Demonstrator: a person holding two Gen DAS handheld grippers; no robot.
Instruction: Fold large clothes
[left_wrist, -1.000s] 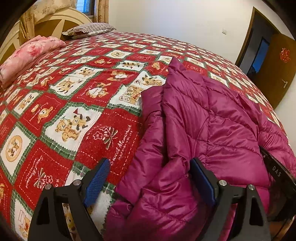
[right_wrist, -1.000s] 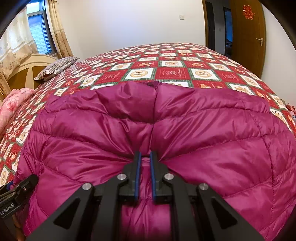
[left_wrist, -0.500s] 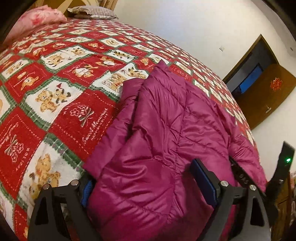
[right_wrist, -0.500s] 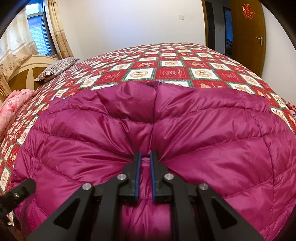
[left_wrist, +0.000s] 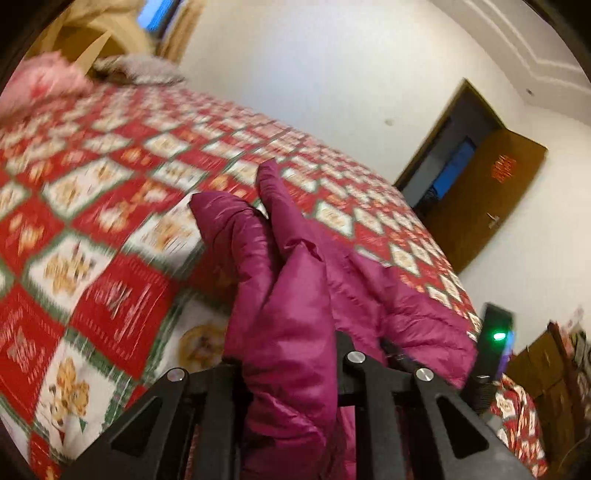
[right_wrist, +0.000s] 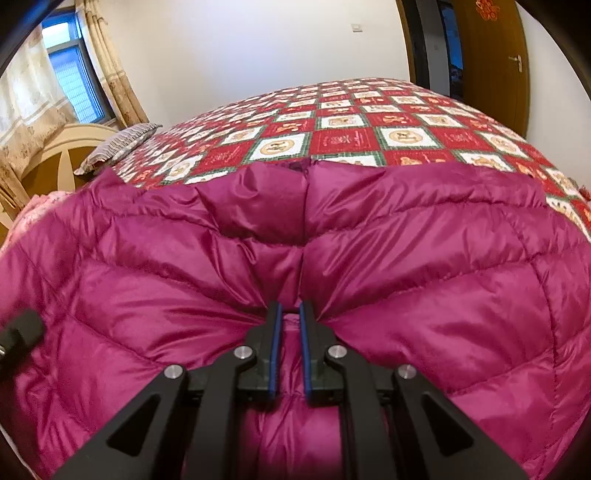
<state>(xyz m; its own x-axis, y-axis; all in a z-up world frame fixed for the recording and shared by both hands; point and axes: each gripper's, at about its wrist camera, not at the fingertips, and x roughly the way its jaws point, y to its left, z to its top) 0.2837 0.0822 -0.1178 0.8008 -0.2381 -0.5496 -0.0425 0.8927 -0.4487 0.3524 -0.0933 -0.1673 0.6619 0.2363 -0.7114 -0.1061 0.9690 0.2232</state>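
- A magenta quilted down jacket of shiny padded fabric lies spread on a bed, filling the lower two thirds of the right wrist view.
- The bed is covered by a red, white and green patchwork bedspread with teddy-bear squares, running to the upper centre of that view.
- The right tongs, black with blue pads, sit at the lower centre of the right wrist view, clamped on a pinch of the jacket's near edge; the fabric puckers toward them.
- The left tongs, at the lower centre of the blurred left wrist view, are closing, with a thick bunch of the jacket between them; the fabric hides the pads.
- From that bunch, a fold of the jacket rises toward the centre of the left wrist view, lifted clear of the bedspread.
- A striped grey pillow lies at the left of the right wrist view, well apart from the jacket.
- A brown wooden door stands open at the right of the left wrist view.
- Progress, as a judgement: early. Both edges are gripped and one side is lifted, yet the body looks unfolded; the folds themselves remain.
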